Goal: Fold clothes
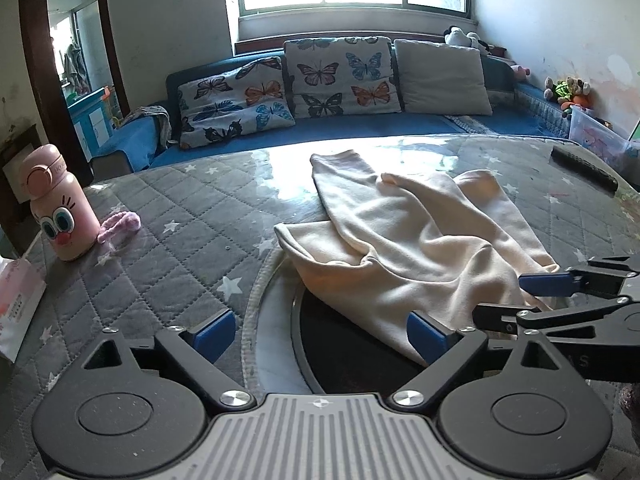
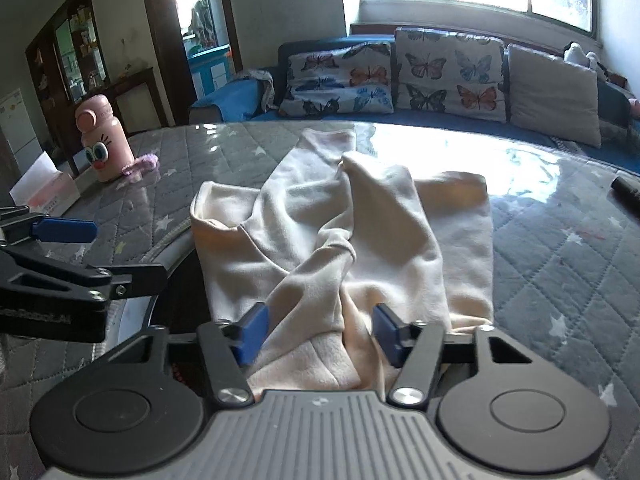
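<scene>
A cream long-sleeved garment [image 1: 416, 236] [image 2: 340, 232] lies rumpled on the grey star-quilted table [image 1: 180, 232] [image 2: 560, 264], with sleeves crossed over its body. My right gripper [image 2: 320, 330] sits at the garment's near edge, and a bunched fold of cream cloth lies between its blue pads; the pads stand apart and do not clamp it. In the left wrist view the right gripper [image 1: 520, 302] shows at the garment's right corner. My left gripper [image 1: 320, 334] stands wide open at the garment's near left edge. Its right pad [image 1: 426, 338] is beside the hem, and nothing is held.
A pink cartoon-face bottle [image 1: 64, 208] [image 2: 106, 140], a pink knitted strap [image 1: 120, 226] and a tissue box [image 1: 16, 304] stand at the table's left. A black remote [image 1: 584, 172] lies at the far right. A dark round inset [image 1: 344, 356] shows under the garment. A blue sofa [image 1: 360, 124] with cushions is beyond.
</scene>
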